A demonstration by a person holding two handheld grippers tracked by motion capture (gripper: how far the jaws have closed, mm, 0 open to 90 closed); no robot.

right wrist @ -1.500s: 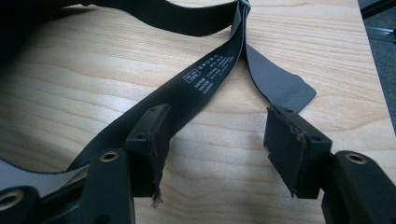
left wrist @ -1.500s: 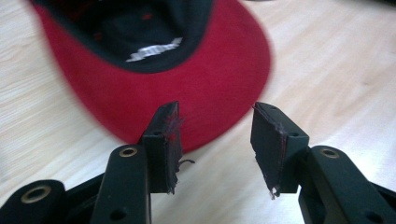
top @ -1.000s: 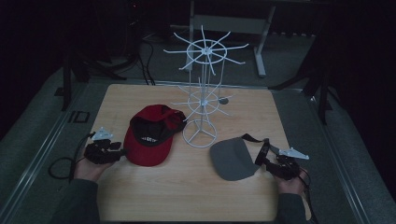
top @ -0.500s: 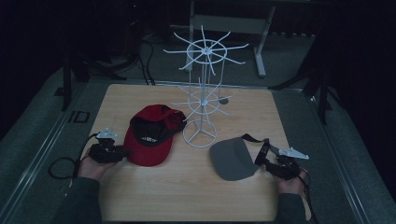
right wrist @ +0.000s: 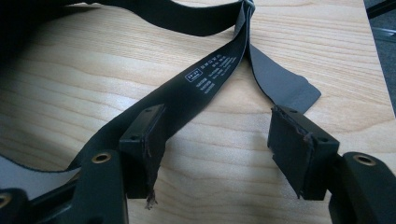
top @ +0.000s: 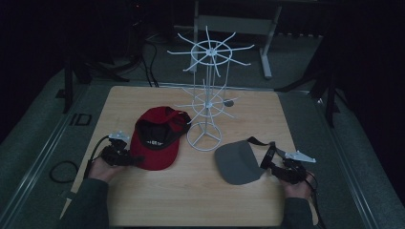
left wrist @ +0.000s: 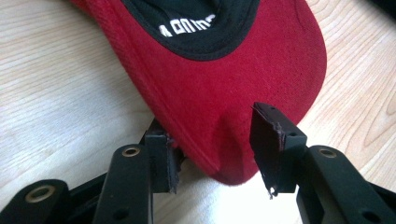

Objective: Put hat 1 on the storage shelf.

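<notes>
Two caps lie on the wooden table (top: 143, 200), with one white wire rack (top: 206, 102) standing between them. The red cap (top: 155, 138) sits at the left; the edge of its brim lies between the left gripper (left wrist: 215, 156), whose jaws have just been opening and stand apart, one tucked partly under the brim. The grey cap (top: 237, 162) lies at the right; the right gripper (right wrist: 219, 154) gapes wide, its black strap (right wrist: 201, 88) crossing one jaw. Bare wood stretches along the near edge.
</notes>
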